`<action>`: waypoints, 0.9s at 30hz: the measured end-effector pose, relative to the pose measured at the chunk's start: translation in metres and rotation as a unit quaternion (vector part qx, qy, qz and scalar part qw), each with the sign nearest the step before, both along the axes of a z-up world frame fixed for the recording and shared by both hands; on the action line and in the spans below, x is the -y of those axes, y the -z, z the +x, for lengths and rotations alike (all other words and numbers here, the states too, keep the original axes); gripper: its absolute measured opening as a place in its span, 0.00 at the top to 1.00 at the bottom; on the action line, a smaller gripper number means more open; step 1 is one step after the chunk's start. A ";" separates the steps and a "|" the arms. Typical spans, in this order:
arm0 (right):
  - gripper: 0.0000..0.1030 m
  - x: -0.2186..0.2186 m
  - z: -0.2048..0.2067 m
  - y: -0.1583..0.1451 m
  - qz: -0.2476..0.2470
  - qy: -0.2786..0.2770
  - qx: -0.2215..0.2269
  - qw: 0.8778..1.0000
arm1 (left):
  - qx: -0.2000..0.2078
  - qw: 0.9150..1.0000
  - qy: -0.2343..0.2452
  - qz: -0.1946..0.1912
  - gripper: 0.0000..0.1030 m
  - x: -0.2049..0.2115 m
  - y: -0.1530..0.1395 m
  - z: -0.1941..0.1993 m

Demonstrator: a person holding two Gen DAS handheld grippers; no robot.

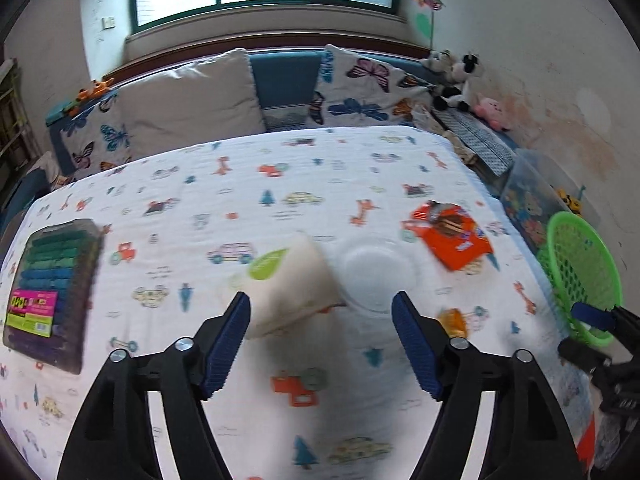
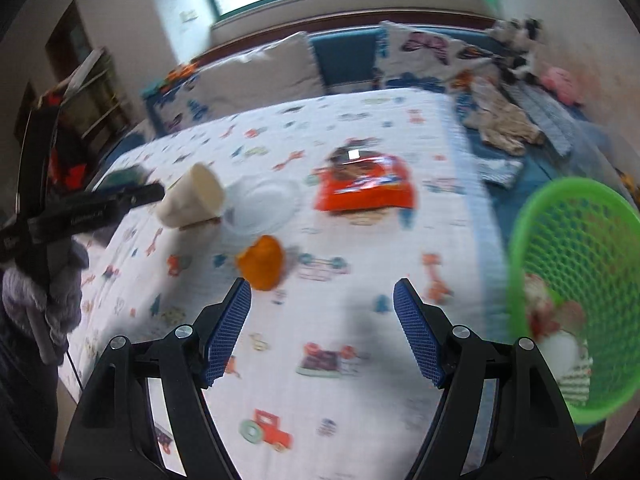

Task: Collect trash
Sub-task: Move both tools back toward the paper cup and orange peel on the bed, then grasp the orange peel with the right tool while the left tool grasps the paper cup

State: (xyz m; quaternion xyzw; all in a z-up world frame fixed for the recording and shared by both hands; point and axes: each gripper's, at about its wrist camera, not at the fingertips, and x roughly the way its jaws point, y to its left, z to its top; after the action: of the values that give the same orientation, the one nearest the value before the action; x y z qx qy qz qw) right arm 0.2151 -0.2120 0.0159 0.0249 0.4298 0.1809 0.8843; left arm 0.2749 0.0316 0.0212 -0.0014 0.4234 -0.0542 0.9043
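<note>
Trash lies scattered on a surface draped with a white cloth (image 1: 240, 184) printed with cars and giraffes. In the left wrist view, a white paper cup (image 1: 288, 280) lies tipped on its side at centre, touching a clear plastic lid (image 1: 374, 276) to its right. An orange snack wrapper (image 1: 452, 236) sits further right, and a small orange scrap (image 1: 452, 322) lies just beside the right finger. The left tongs (image 1: 322, 336) hang released and empty, just before the cup. In the right wrist view, the right tongs (image 2: 322, 320) are likewise spread and empty, with the scrap just above the left finger. A green mesh basket (image 2: 576, 240) at the right edge already holds a few crumpled pieces, too blurred to name. Judging by this, collection is under way, with four pieces left. A marker set (image 1: 52, 292) lies at the left edge.
</note>
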 end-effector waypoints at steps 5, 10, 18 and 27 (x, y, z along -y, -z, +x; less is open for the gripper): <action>0.28 -0.038 0.010 0.017 -0.020 -0.044 -0.008 0.999 | -0.002 1.000 -0.003 0.007 0.22 -0.019 0.003 0.005; 0.28 -0.061 0.026 0.035 -0.031 -0.060 -0.018 0.998 | -0.005 1.000 0.006 0.006 0.16 -0.033 0.010 0.009; 0.32 -0.083 0.048 0.059 -0.046 -0.066 -0.036 0.996 | -0.018 0.999 0.028 0.011 0.11 -0.035 0.030 0.024; 0.48 -0.084 0.058 0.071 -0.045 -0.062 -0.052 0.996 | -0.017 0.999 0.050 0.006 0.10 -0.031 0.040 0.041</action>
State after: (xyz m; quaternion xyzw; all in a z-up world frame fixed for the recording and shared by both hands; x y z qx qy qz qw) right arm 0.2734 -0.1275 -0.0552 -0.0319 0.4837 0.2143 0.8480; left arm 0.3164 0.0630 -0.0187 0.0242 0.4385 -0.0972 0.8931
